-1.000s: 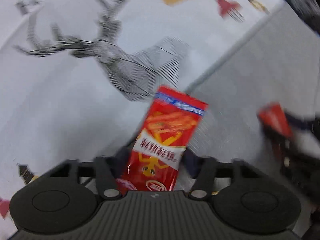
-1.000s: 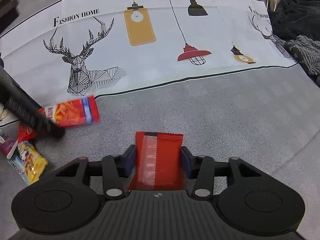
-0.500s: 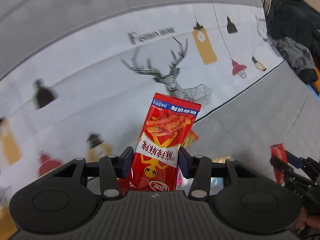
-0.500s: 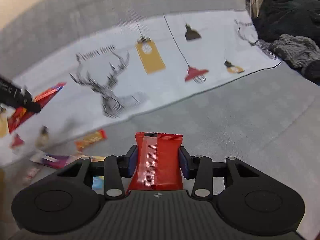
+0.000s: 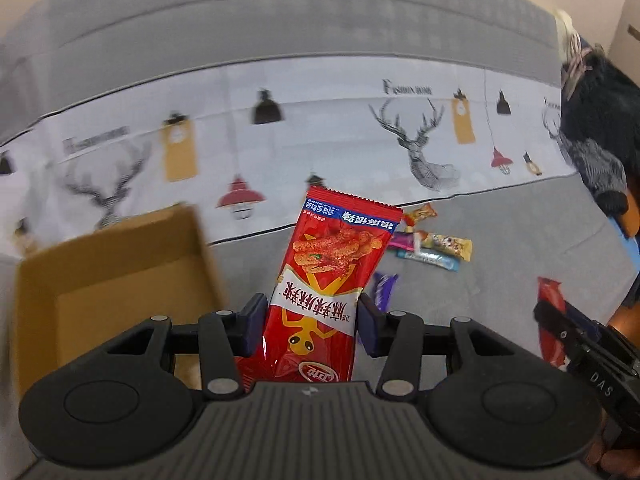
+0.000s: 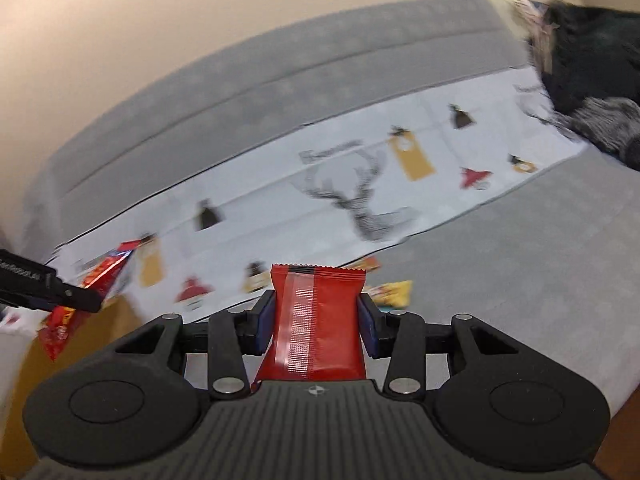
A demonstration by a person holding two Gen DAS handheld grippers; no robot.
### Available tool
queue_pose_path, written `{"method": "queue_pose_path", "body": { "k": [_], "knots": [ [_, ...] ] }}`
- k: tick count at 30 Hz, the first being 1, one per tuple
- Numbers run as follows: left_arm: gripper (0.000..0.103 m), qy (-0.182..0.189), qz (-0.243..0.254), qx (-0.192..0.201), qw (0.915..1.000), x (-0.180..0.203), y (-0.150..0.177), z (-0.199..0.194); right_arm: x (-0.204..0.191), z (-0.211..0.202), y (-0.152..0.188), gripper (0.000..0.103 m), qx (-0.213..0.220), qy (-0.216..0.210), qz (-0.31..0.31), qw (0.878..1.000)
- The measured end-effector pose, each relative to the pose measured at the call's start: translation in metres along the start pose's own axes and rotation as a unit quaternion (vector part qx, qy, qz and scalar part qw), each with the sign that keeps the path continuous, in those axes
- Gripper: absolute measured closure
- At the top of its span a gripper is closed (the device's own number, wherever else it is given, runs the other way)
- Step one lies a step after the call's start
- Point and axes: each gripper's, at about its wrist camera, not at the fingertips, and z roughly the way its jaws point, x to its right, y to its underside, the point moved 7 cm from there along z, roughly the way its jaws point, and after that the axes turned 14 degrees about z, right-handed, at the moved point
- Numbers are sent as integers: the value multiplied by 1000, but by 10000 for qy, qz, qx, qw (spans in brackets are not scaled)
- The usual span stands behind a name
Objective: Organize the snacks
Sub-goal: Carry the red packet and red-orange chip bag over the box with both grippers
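**2 snack packs held, box now close**

2 grippers each hold a snack. The left gripper (image 5: pixel 311 322) is closed on a red spicy pack (image 5: pixel 332 280), which stands up between the jaws, pinched low down by its sides. The right gripper (image 6: pixel 316 320) is closed on a plain red bar (image 6: pixel 316 320), also pinched by its sides. Both packs look light, thin and crinkly. I think the shiny wrap can slip, and a hard squeeze may crush the food, so a soft hold near the middle seems best.

More snacks (image 5: pixel 430 246) lie on the gray sofa (image 5: pixel 480 260), well apart from the box.

1 second ago the left view was blurry and showed only the deer cloth (image 5: pixel 420 152) up close. Now it has swung left, and an open cardboard box (image 5: pixel 116 248) shows just beside the spicy pack. The right view has tipped up and moved left too, so the loose snacks now sit right behind the bar.
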Motion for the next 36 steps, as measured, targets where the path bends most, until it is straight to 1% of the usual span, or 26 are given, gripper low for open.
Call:
{"method": "queue_pose_path", "body": {
  "k": [2,7,12,14,16,21,24,32,36],
  "knots": [
    [50,-230,-42,46,9997,-11,20,-24,-25,-15,14,59,-147,-191,-170,9996],
    [50,-739,-255,-125,9969,-38,72,-73,-83,-44,52,59,-555,-609,-438,9956],
    [50,-920,-543,-155,9942,-62,126,-108,-139,-70,85,59,-774,-992,-777,9890],
    [50,-991,-642,-177,9928,-71,144,-116,-156,-76,95,59,-827,-1066,-939,9864],
    [50,-975,-758,-187,9922,-79,159,-124,-170,-79,101,59,-862,-1093,-1077,9844],
    [50,-1052,-904,-74,9903,-94,181,-140,-196,-88,114,59,-898,-1127,-1372,9800],
    [50,-1022,-1026,-33,9895,-101,189,-145,-206,-90,123,59,-961,-1113,-1500,9777],
    [50,-1021,-1141,17,9882,-113,196,-147,-225,-88,133,59,-1022,-1111,-1757,9728],
    [50,-1000,-1175,-24,9880,-117,197,-143,-231,-84,135,59,-1075,-1109,-1816,9712]
  ]
}}
